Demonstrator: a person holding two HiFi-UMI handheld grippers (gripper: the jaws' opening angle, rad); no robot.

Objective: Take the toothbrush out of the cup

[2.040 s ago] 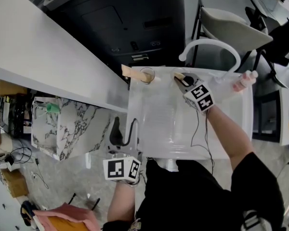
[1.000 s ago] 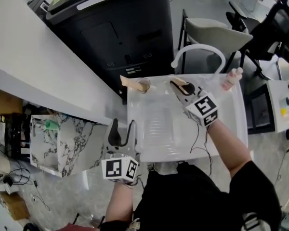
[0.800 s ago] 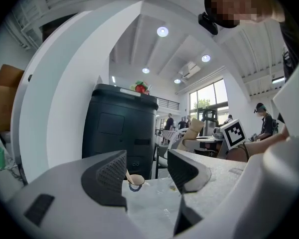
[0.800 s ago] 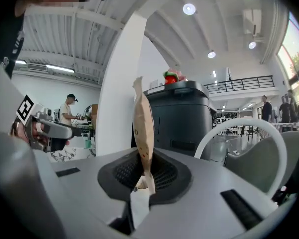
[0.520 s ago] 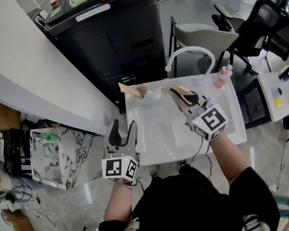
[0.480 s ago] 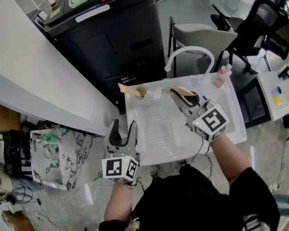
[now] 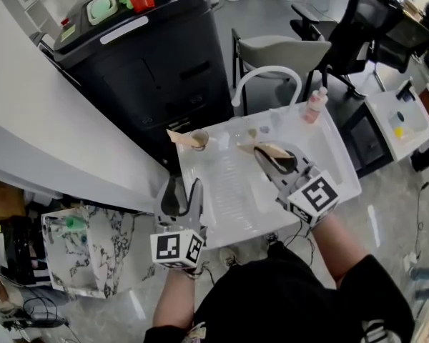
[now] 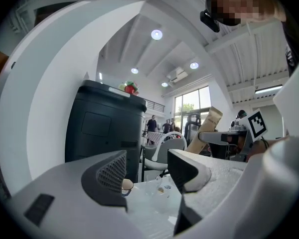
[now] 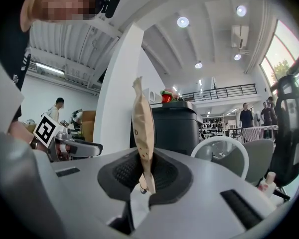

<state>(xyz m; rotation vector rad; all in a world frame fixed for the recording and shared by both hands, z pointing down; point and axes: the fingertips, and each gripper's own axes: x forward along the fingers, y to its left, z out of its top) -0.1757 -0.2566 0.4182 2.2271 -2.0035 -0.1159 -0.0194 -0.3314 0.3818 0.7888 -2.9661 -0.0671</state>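
Brown paper toothbrush (image 7: 267, 148) out of the cup, held tight in the right gripper (image 9: 145, 182).

Its wrapped end sticks up from between the two dark pads, which are clenched on it. The right gripper hangs over the middle of the white sink (image 7: 329, 164). The clear cup (image 8: 152, 184) stands apart from the toothbrush, near the back edge of the sink. A second brown pack (image 7: 180, 138) sits at the back left corner. A white tap (image 7: 266, 73) bends over the back edge, and a pink bottle (image 7: 314, 104) stands near it on the right. The left gripper (image 7: 180, 189) waits at the sink's near left edge, jaws apart with nothing in them. A big black bin (image 7: 150, 70) stands behind the sink.
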